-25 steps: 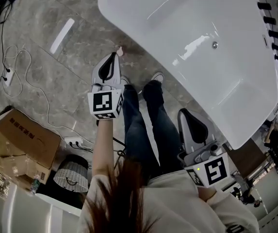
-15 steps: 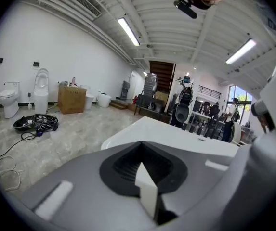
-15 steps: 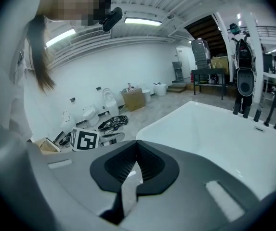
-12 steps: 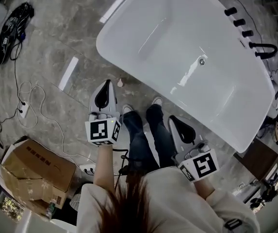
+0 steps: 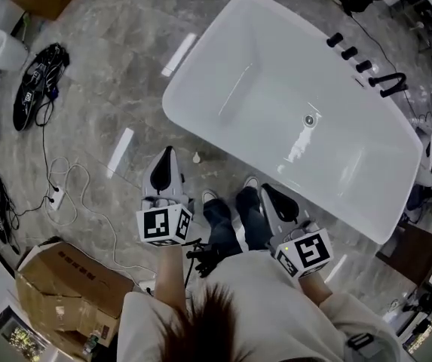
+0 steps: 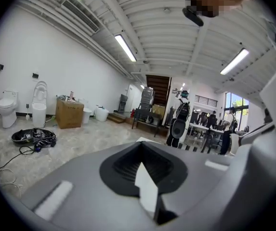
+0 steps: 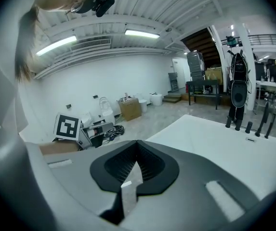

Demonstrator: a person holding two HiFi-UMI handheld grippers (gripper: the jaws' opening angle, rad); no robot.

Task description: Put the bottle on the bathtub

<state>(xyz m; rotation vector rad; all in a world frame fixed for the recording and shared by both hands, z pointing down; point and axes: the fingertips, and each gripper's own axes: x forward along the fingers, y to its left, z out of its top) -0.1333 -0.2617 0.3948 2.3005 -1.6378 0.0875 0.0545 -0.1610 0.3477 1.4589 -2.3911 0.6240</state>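
- The person (image 5: 231, 292) has straightened up, lifting both tools; the left gripper (image 5: 169, 155) and right gripper (image 5: 267, 192) are each closed tight on nothing
- A small pale thing, probably the bottle (image 5: 195, 157), stays on the floor (image 5: 125, 74) just beside the bathtub (image 5: 291, 59); nothing placed yet

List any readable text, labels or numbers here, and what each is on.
No words or numbers are readable.
Cardboard box: dark print on its top flap, too small to read.
Left tool and right tool: cubes show square marker patterns only, no letters.
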